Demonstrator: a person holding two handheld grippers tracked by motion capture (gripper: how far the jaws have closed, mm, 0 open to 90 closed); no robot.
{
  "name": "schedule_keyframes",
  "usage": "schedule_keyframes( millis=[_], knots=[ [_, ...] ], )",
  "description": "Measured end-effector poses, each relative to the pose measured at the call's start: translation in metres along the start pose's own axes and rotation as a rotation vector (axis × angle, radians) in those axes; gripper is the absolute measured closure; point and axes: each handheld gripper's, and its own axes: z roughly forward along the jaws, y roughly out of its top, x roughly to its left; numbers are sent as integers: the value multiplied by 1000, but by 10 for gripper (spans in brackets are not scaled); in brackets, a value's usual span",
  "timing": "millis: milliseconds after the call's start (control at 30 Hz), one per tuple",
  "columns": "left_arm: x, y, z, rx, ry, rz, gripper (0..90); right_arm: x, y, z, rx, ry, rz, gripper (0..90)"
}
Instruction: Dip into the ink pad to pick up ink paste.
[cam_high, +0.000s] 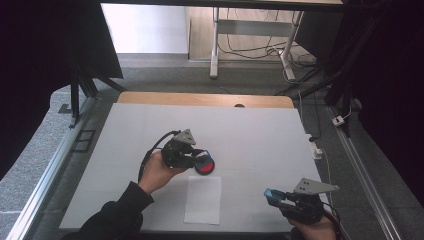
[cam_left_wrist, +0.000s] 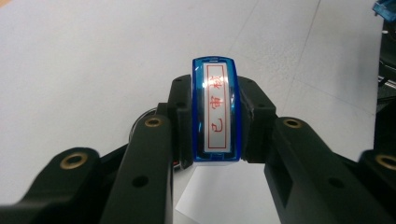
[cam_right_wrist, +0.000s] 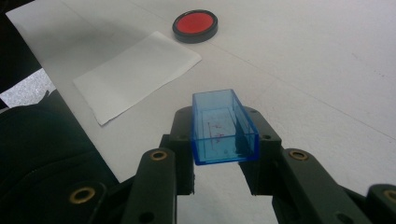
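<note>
The left hand-held gripper (cam_high: 200, 155) is hovering over the middle of the white surface (cam_high: 250, 135), its jaws clamping a blue stamp (cam_left_wrist: 216, 109) by its two long sides; in the left gripper view the stamp's top label is facing the camera, white with red characters inside a red frame. Just below and beside it a round black ink pad (cam_high: 204, 166) with a red centre is lying on the surface, and a white sheet of paper (cam_high: 203, 199) is lying flat just nearer the person, apart from the pad. The right hand-held gripper (cam_high: 276, 196) is sitting near the right front edge, its jaws pinching a clear blue rectangular cap (cam_right_wrist: 223, 127), open side up, faint red marks showing inside it. The person's left hand (cam_high: 157, 172) is wrapping the left gripper's body
</note>
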Motion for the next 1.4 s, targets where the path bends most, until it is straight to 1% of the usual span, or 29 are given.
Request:
schedule_keyframes(
  millis=[167,267,400,600,733,1033,1167,1233,1267,1400],
  knots=[
    [4,2,8,28,15,-11,701,0,0,0,-2,2,1,687],
    [9,1,13,35,15,-25,701,0,0,0,-3,3,2,687],
    [13,0,21,53,20,-33,701,0,0,0,-1,1,1,686],
    [16,-3,32,91,29,-37,701,0,0,-1,0,1,1,686],
    [17,-5,38,105,34,-43,701,0,0,-1,-2,5,1,686],
    [18,-7,47,123,45,-44,701,0,0,0,-3,6,1,686],
    [19,-7,49,132,55,-47,701,0,0,0,-3,6,0,686],
    [19,-8,50,138,67,-50,701,0,0,0,-3,7,0,686],
    [20,-8,51,138,65,-53,701,0,0,0,-4,7,-1,686],
    [20,-9,53,150,79,-45,701,0,0,0,-3,7,0,686]
  ],
)
